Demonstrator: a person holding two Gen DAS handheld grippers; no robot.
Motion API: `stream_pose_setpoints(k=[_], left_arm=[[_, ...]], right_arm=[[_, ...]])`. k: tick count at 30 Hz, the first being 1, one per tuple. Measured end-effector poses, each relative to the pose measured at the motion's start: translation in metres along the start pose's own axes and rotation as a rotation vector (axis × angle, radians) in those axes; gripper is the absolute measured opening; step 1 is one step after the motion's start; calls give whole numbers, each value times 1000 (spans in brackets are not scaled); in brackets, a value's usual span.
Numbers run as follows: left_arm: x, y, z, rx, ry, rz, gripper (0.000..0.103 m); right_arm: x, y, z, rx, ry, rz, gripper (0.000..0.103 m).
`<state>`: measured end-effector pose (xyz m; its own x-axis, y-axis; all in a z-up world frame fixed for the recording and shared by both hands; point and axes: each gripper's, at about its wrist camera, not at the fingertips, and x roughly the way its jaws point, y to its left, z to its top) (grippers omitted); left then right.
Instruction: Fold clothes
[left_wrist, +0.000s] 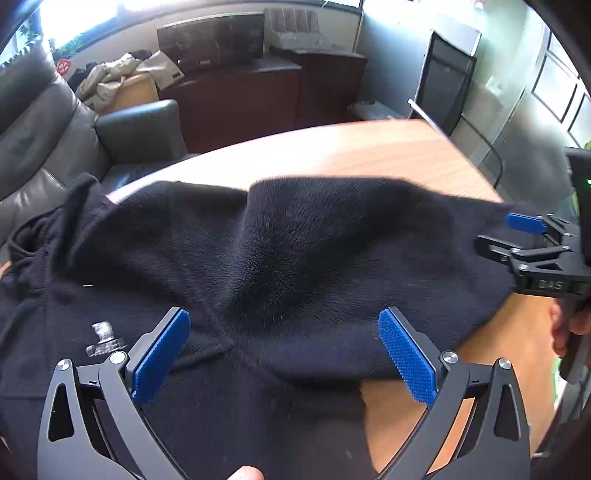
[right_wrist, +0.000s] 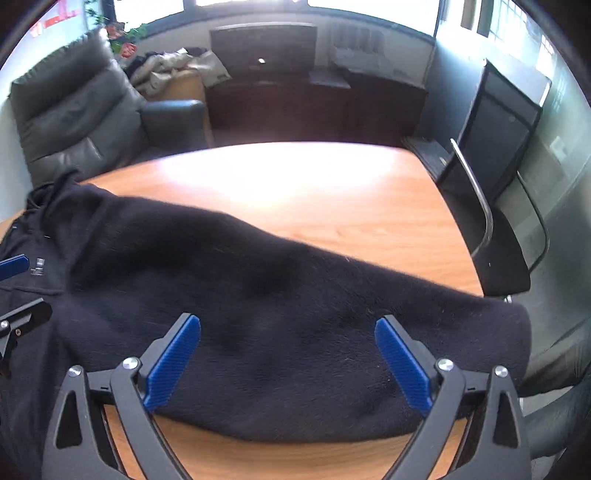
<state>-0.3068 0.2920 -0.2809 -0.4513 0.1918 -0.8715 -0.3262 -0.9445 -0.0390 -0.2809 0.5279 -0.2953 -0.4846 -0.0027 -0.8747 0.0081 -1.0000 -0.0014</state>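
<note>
Black garment (left_wrist: 280, 258) spread across wooden counter (left_wrist: 369, 155), filling centre and left of both frames. Your left gripper (left_wrist: 284, 354): fingers (left_wrist: 162, 354) apart above fabric, nothing clamped. Your right gripper (right_wrist: 288, 362): fingers (right_wrist: 402, 363) apart over sleeve, nothing clamped. White logo (left_wrist: 105, 338) at lower left.

Sunlit office, grey armchair (right_wrist: 74, 118), wooden table (right_wrist: 295, 192)

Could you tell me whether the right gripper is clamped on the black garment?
No, the right gripper is open, its blue pads spread wide over the black garment.
</note>
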Motion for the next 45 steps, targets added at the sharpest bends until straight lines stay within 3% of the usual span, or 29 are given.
stream_pose_setpoints(k=[5,10,13,17,21,27,31,33,36,40,42,45], left_arm=[[-14,-3,1,-41,-7,119,103],[-84,-18,10,-71,-43,317,103],[-110,-20,16,-69,-68,354,103],[-112,-22,18,-63,-60,337,103],[-95,-24,27,-45,-58,315,103],[-34,-39,41,58,-53,272,103],[16,-46,42,118,-35,261,103],[42,-42,39,104,8,227,103],[68,-31,33,65,52,175,103],[73,-14,35,-8,56,66,103],[67,-17,38,23,53,76,103],[56,-24,41,77,-9,-4,103]], right_arm=[[-10,2,-10,28,-14,-24,98],[-67,23,-6,67,-73,-27,98],[-100,30,4,90,-116,-32,99],[-104,26,16,108,-110,-37,99],[-75,5,7,117,-89,-45,99],[1,-38,-2,1,-43,-68,99],[40,-69,-32,54,89,-99,99],[39,-90,-48,146,71,-56,103],[35,-109,-59,163,58,-69,103],[31,-130,-64,181,84,-82,103],[24,-145,-64,214,90,-94,98],[-7,-168,-55,278,-43,-43,94]])
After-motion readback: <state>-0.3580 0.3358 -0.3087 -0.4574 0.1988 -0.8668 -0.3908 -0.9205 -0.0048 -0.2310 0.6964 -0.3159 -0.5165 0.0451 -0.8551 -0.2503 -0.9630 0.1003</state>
